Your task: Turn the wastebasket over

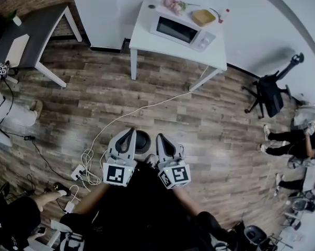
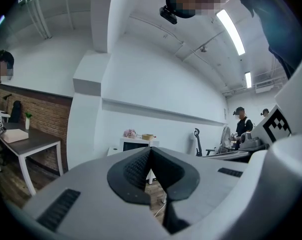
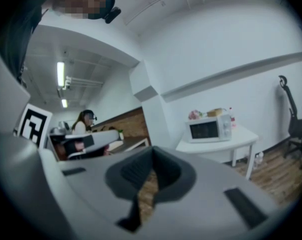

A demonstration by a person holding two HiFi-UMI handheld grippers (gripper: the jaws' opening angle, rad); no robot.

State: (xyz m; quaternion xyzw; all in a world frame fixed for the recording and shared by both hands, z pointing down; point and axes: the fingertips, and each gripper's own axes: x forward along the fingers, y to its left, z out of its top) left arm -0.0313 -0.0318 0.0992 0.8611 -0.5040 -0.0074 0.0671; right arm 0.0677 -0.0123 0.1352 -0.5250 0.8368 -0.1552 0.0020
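Observation:
In the head view a dark round wastebasket (image 1: 143,142) stands on the wood floor just ahead of me, partly hidden behind my left gripper. The left gripper (image 1: 131,131) hovers over its left edge and the right gripper (image 1: 160,137) sits just to its right. Both are shut with nothing between their fingers. In the left gripper view the left gripper (image 2: 149,151) points level across the room, its dark pads pressed together. The right gripper (image 3: 152,151) shows the same in the right gripper view. The wastebasket appears in neither gripper view.
A white table (image 1: 147,41) with a microwave (image 1: 181,31) stands ahead. A white cable (image 1: 141,109) runs across the floor to a power strip (image 1: 77,171) at my left. An office chair (image 1: 269,91) and seated people (image 1: 295,140) are at the right, a dark desk (image 1: 34,30) far left.

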